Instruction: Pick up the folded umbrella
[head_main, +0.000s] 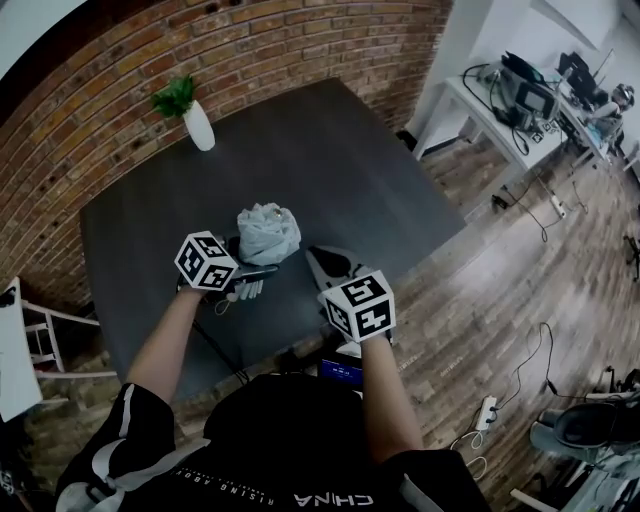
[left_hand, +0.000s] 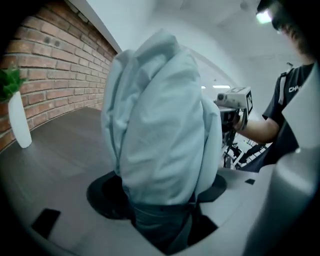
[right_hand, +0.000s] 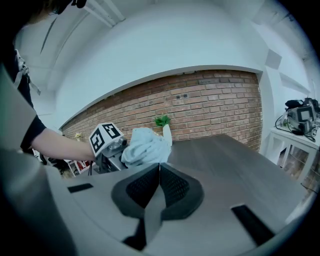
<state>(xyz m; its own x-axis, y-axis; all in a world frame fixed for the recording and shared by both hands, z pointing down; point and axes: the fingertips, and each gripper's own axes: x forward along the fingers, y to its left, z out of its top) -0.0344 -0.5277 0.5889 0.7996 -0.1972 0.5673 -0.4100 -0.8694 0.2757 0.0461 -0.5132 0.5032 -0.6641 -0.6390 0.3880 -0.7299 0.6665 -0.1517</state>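
Note:
The folded umbrella (head_main: 268, 233) is a pale blue bundle of fabric, held up above the dark table (head_main: 330, 160). My left gripper (head_main: 256, 270) is shut on its lower end. In the left gripper view the umbrella (left_hand: 160, 120) stands upright and fills the middle, with its dark base pinched in the left gripper (left_hand: 159, 202). My right gripper (head_main: 330, 262) hovers just right of it, shut with nothing between its jaws. In the right gripper view the right gripper (right_hand: 159, 170) has its pads together, and the umbrella (right_hand: 146, 146) shows beyond them to the left.
A white vase with a green plant (head_main: 198, 125) stands at the table's far left, near the brick wall (head_main: 120, 60). A white desk with equipment (head_main: 520, 100) is at the far right, and cables (head_main: 520, 370) lie on the wood floor. A white chair (head_main: 30, 340) is at the left.

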